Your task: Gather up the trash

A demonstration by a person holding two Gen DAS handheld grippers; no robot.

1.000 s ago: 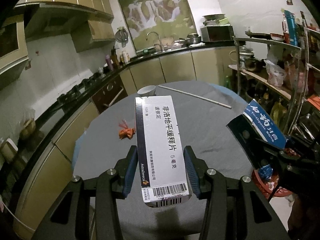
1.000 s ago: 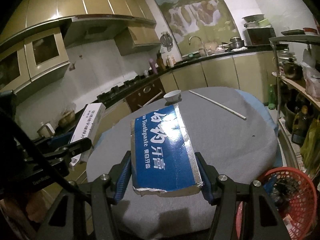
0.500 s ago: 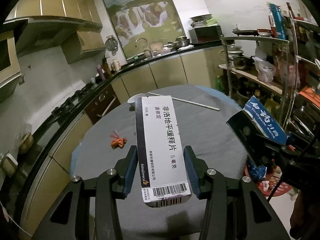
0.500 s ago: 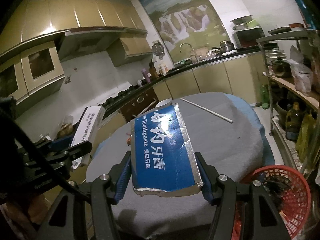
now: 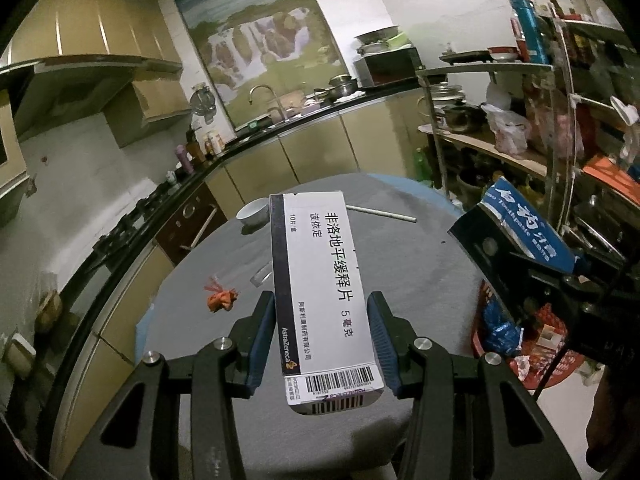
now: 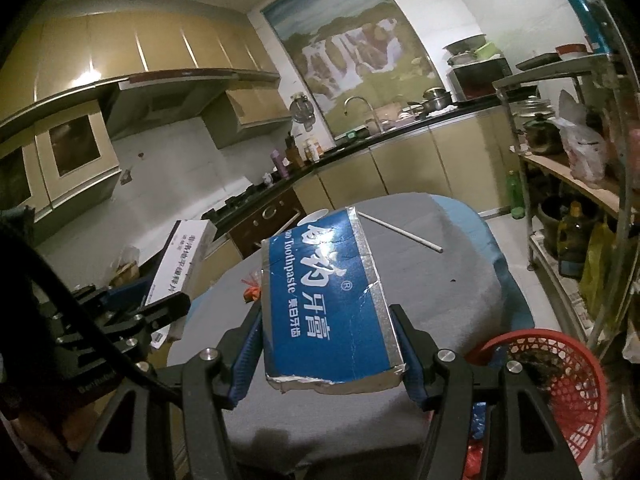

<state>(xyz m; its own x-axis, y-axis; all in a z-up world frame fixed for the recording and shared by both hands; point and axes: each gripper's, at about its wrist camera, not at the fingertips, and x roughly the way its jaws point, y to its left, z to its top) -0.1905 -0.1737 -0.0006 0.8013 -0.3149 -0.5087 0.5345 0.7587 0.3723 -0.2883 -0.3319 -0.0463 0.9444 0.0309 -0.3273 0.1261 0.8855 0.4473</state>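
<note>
My left gripper (image 5: 322, 344) is shut on a long white medicine box (image 5: 320, 292), held lengthwise above the grey round table (image 5: 400, 272). My right gripper (image 6: 326, 350) is shut on a blue toothpaste box (image 6: 324, 300) with silver edges. That toothpaste box (image 5: 524, 228) also shows at the right of the left wrist view, and the medicine box (image 6: 182, 264) at the left of the right wrist view. A red mesh basket (image 6: 560, 384) with trash in it stands on the floor beside the table, lower right. A crumpled orange wrapper (image 5: 220, 300) lies on the table.
A white bowl (image 5: 252, 212), a long white stick (image 5: 380, 214) and a small clear piece (image 5: 262, 274) lie on the table. Metal shelves (image 6: 580, 184) crowded with pots, bags and bottles stand at the right. Kitchen counters (image 5: 280, 136) curve along the back and left.
Both grippers have drawn back from the table, which looks smaller and farther. The red basket shows more fully in the right wrist view. Both boxes stay gripped.
</note>
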